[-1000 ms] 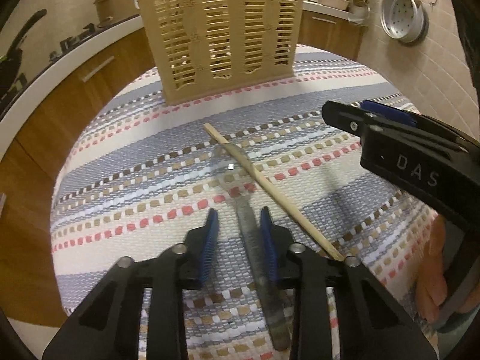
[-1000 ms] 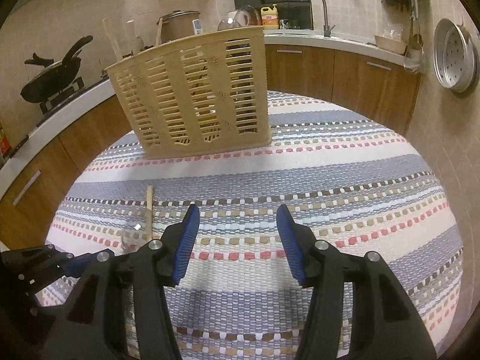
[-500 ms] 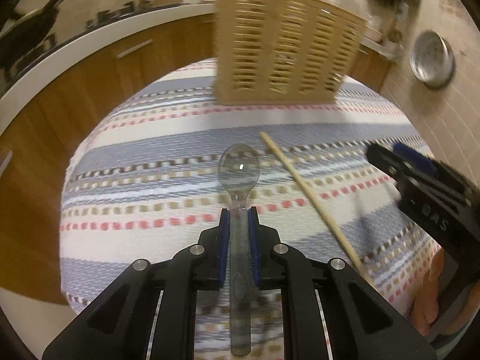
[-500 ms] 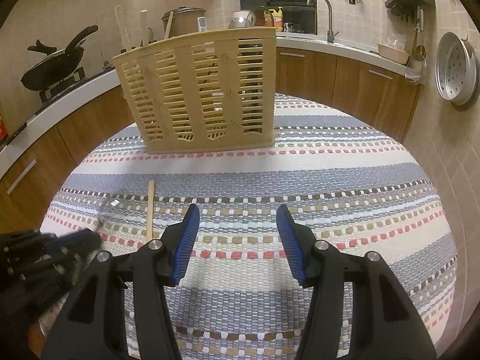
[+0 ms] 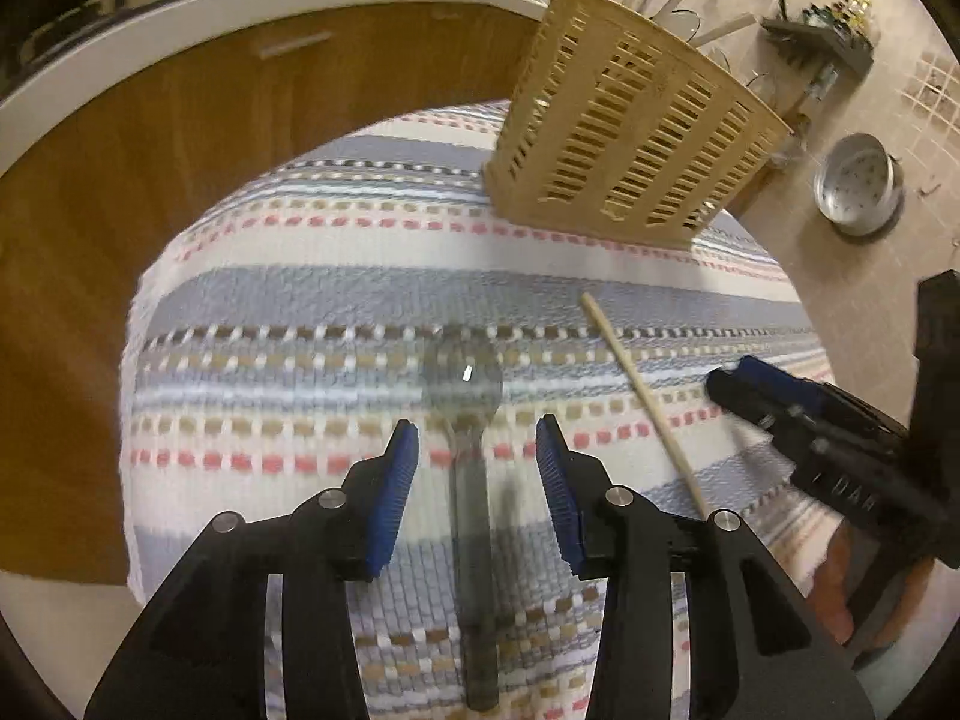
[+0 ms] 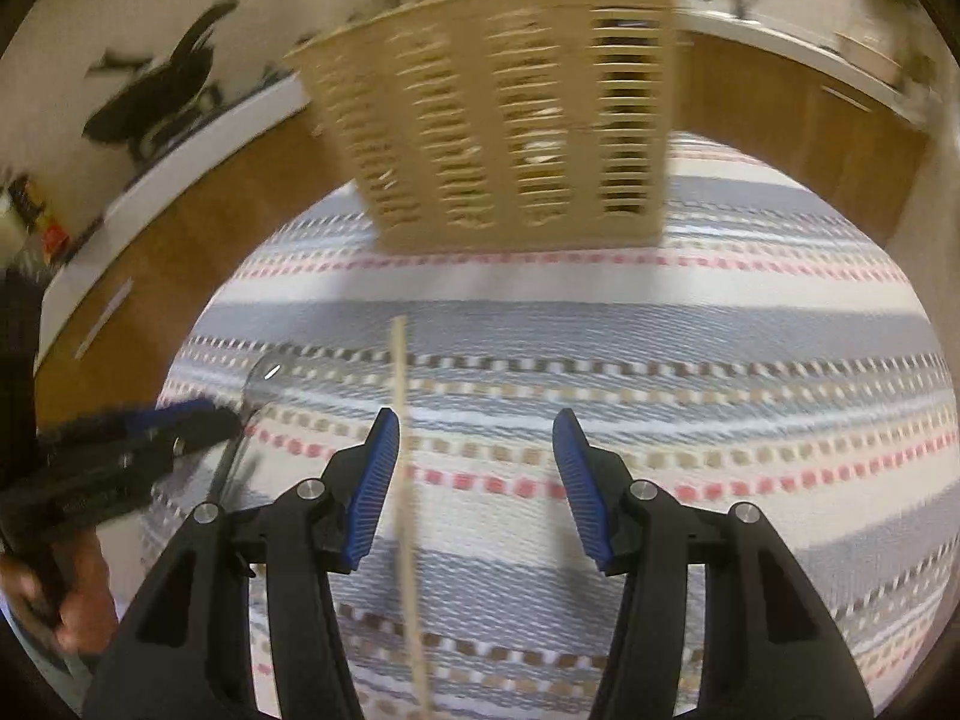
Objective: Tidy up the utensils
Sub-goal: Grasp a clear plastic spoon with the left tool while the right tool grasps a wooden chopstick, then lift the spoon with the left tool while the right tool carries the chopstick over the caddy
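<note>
A clear plastic spoon (image 5: 471,456) lies on the striped cloth between the open fingers of my left gripper (image 5: 477,465), bowl pointing away; the jaws do not touch it. A wooden chopstick (image 5: 645,402) lies to its right. In the right wrist view the chopstick (image 6: 405,480) runs lengthwise just inside the left finger of my open right gripper (image 6: 477,474), and the spoon (image 6: 252,414) shows at the left by the left gripper's tip. A beige slotted utensil basket (image 5: 630,132) stands at the far side of the cloth; it also shows in the right wrist view (image 6: 510,120).
The striped cloth (image 6: 720,324) covers a small round table. Wooden cabinets with a white counter (image 5: 180,18) curve behind it. A metal strainer (image 5: 858,186) hangs on the tiled wall at right. A black pan (image 6: 162,96) sits on the stove at left.
My left gripper was shut on the spoon half a second ago and has opened; the spoon lies between its fingers. My right gripper has moved left over the chopstick. Both views are motion-blurred.
</note>
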A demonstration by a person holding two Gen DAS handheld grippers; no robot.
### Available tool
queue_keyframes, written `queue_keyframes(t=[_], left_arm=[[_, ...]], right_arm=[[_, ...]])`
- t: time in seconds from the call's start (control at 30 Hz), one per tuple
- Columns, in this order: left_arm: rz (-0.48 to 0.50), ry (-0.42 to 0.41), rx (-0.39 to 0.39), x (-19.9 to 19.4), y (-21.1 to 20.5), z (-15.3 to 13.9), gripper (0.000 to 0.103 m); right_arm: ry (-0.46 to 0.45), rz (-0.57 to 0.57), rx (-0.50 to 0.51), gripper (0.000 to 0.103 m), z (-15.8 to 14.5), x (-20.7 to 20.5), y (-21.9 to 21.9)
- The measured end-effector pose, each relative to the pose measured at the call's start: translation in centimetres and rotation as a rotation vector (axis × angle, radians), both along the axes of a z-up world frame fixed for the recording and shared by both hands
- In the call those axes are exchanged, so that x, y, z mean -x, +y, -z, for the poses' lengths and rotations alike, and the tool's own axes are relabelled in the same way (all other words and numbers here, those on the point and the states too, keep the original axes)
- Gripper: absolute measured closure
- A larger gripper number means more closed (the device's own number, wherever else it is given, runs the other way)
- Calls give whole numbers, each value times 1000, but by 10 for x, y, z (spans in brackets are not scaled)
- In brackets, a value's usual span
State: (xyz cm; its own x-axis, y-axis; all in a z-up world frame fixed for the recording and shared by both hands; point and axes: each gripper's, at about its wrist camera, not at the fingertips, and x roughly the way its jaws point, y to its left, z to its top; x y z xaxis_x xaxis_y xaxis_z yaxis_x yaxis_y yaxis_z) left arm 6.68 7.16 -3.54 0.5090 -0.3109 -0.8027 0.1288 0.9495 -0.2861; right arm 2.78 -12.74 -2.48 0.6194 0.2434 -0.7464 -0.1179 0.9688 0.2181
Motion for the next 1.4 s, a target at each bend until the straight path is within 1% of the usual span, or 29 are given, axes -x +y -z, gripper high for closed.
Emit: queue_keyframes(t=[0.03,0.07,0.1,0.13,0.17,0.2,0.27,0.3,0.33,0.4,0.47,0.5,0.6,0.63,0.73,0.83,0.87,0.9,0.93,1.03,1.1,1.13,1.2,1.3,1.4], left_arm=[[23,26,10,-8,0,0,64],[42,51,0,-17,-1,1,64],[56,68,-16,-22,-3,2,64],[63,86,-56,-30,-5,3,64],[71,95,-84,-34,-7,3,64],[86,103,-94,-37,-8,4,64],[119,111,-109,-41,-12,3,64],[129,113,-117,-42,-14,3,64],[140,117,-122,-43,-16,3,64],[151,122,-138,-46,-19,4,64],[163,127,-163,-48,-24,5,63],[167,129,-172,-49,-25,5,63],[179,135,-216,-51,-30,6,62],[184,132,-249,-50,-35,7,61],[194,122,-315,-48,-47,8,60],[191,121,-344,-50,-56,8,59],[190,122,-347,-51,-58,8,61],[192,121,-348,-51,-59,8,69],[186,115,-366,-51,-59,7,72],[180,109,-368,-50,-61,5,73],[164,98,-347,-46,-55,3,73],[157,79,-309,-44,-53,1,73],[145,46,-254,-39,-50,-4,74],[119,-37,-195,-27,-44,-21,73],[82,-159,-168,-12,-40,-50,73]], right_arm=[[32,-38,21,53,0,-7,9],[59,-66,42,53,1,-13,16],[75,-92,66,53,2,-19,24],[81,-110,78,55,1,-23,29],[87,-126,91,59,2,-25,34],[95,-137,120,67,3,-28,39],[111,-144,160,72,6,-33,46],[122,-155,170,78,8,-35,51],[127,-159,179,80,10,-37,53],[110,-158,233,84,11,-36,60],[122,-152,251,95,10,-34,63],[132,-139,260,98,11,-34,60],[164,-69,272,98,11,-31,45],[181,-46,262,98,11,-29,38],[204,-47,242,97,12,-28,30],[227,-61,261,97,10,-31,33],[240,-64,268,97,9,-34,34],[250,-65,268,97,9,-37,36],[266,-71,269,97,9,-41,36],[281,-81,251,98,9,-42,32],[271,-84,200,98,8,-43,24],[257,-88,169,98,7,-41,17],[234,-78,142,98,3,-37,10],[174,-66,104,98,-10,-26,-1],[63,-59,78,98,-33,-8,-7]])
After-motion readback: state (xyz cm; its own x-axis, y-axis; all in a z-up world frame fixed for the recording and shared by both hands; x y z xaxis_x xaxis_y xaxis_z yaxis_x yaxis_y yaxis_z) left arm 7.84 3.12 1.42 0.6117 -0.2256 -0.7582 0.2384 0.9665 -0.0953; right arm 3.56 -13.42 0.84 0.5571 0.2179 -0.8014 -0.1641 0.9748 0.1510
